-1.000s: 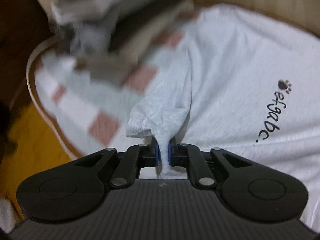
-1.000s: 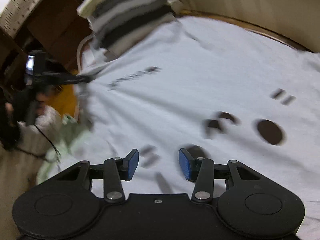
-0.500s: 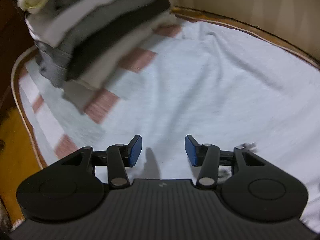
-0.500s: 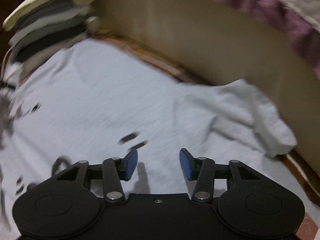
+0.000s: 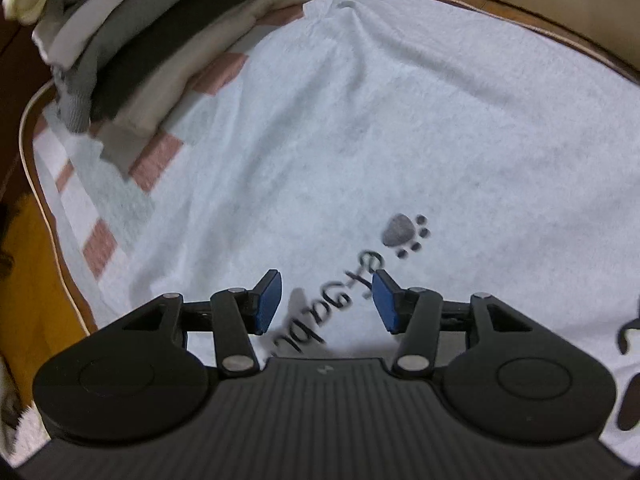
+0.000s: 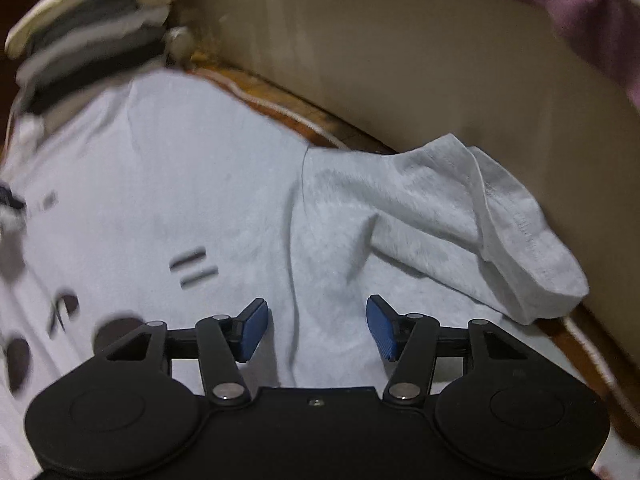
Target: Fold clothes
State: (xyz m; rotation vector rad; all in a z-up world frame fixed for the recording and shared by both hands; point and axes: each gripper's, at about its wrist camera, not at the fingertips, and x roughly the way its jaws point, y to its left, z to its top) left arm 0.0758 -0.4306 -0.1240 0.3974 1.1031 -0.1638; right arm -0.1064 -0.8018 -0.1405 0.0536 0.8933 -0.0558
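Observation:
A white T-shirt (image 5: pixel 420 128) with a black paw print and lettering (image 5: pixel 404 236) lies spread flat on the table. My left gripper (image 5: pixel 325 302) is open and empty, just above the lettering. In the right wrist view the same shirt (image 6: pixel 180 184) shows, with its sleeve (image 6: pixel 460 216) sticking out, bunched, at the right near the table rim. My right gripper (image 6: pixel 316 328) is open and empty over the shirt, left of the sleeve.
A stack of folded clothes (image 5: pixel 132 40) stands at the back left, also in the right wrist view (image 6: pixel 88 32). A checked cloth (image 5: pixel 120 184) covers the table under the shirt. The table's wooden rim (image 6: pixel 304 120) runs along a beige wall (image 6: pixel 400 60).
My left gripper has let go of the shirt fold and opened, and now hangs over the lettering. My right gripper stayed open and swung right toward the sleeve.

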